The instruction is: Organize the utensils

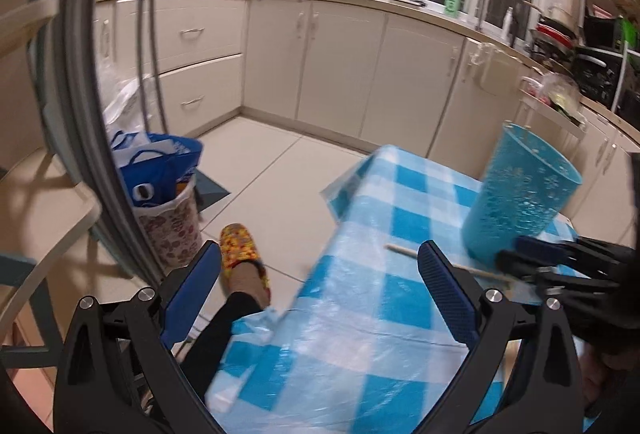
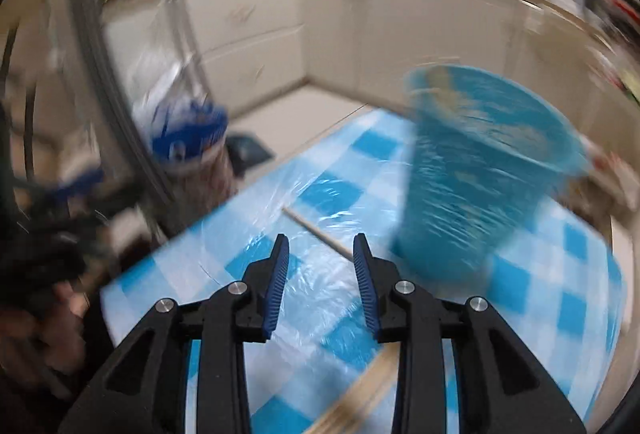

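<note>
A blue plastic cup (image 1: 520, 193) stands on the blue-and-white checked table (image 1: 360, 314). It also shows blurred in the right wrist view (image 2: 480, 173). A thin wooden chopstick (image 1: 404, 252) lies flat on the cloth just left of the cup, also in the right wrist view (image 2: 316, 230). My left gripper (image 1: 320, 266) is open and empty over the table's left edge. My right gripper (image 2: 320, 250) is open and empty, low over the cloth, its tips just short of the chopstick; it shows at the right in the left wrist view (image 1: 532, 254). More wooden sticks (image 2: 360, 398) lie blurred beneath it.
A bin with a blue bag (image 1: 168, 201) stands on the tiled floor left of the table. The person's foot in a patterned slipper (image 1: 244, 254) is beside the table edge. Kitchen cabinets (image 1: 340, 65) run along the back. A shelf frame (image 1: 48, 193) is at far left.
</note>
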The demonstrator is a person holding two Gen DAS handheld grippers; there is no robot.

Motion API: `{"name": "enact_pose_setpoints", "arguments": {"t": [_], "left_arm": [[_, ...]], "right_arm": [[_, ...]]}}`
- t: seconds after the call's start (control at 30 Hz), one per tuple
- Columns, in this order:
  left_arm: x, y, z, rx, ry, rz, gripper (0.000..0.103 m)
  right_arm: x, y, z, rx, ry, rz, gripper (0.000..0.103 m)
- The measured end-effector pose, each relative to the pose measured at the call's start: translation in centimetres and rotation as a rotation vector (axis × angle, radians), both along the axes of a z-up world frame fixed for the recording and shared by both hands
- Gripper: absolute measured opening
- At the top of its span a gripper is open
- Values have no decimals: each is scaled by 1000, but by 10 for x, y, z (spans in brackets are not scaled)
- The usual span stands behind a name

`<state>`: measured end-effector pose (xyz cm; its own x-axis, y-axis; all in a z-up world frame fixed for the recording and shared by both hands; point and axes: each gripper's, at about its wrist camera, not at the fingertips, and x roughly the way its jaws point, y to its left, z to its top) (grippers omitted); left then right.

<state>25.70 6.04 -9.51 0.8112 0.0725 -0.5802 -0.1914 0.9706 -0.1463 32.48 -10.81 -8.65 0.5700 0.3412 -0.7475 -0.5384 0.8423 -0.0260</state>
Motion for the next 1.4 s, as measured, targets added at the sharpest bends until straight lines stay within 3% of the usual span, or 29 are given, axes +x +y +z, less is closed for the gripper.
{"name": "enact_pose_setpoints", "arguments": {"t": [0.17, 0.37, 0.43, 0.47, 0.6, 0.7, 0.87, 0.97, 1.07, 1.2, 1.4], "left_arm": [[-2, 26, -7, -18, 19, 49, 94], [1, 37, -17, -52, 43, 67, 94], [2, 36, -20, -55, 49, 64, 94], [2, 35, -21, -55, 51, 63, 94], [1, 28, -20, -55, 56, 48, 94], [-1, 24, -17, -51, 50, 37, 94], [-6, 18, -11, -54, 40, 23, 94], [-8, 15, -9, -60, 38, 12, 94], [-10, 11, -7, -63, 35, -2, 94], [-12, 6, -5, -63, 28, -12, 94], [-10, 10, -7, -72, 33, -5, 94]], "right_arm": [[40, 35, -31, -153, 45, 124, 33], [64, 35, -66, -178, 182, 176, 33], [66, 31, -69, -152, 200, 177, 23], [68, 28, -69, -125, 215, 170, 13], [54, 29, -68, -141, 142, 144, 6], [40, 18, -44, -63, 97, 101, 6], [8, -18, 38, 153, -24, 40, 6], [-4, -45, 101, 273, -156, -16, 6], [-1, -66, 149, 332, -299, -97, 6], [25, -81, 169, 361, -407, -210, 6], [72, -93, 136, 337, -463, -347, 6]]}}
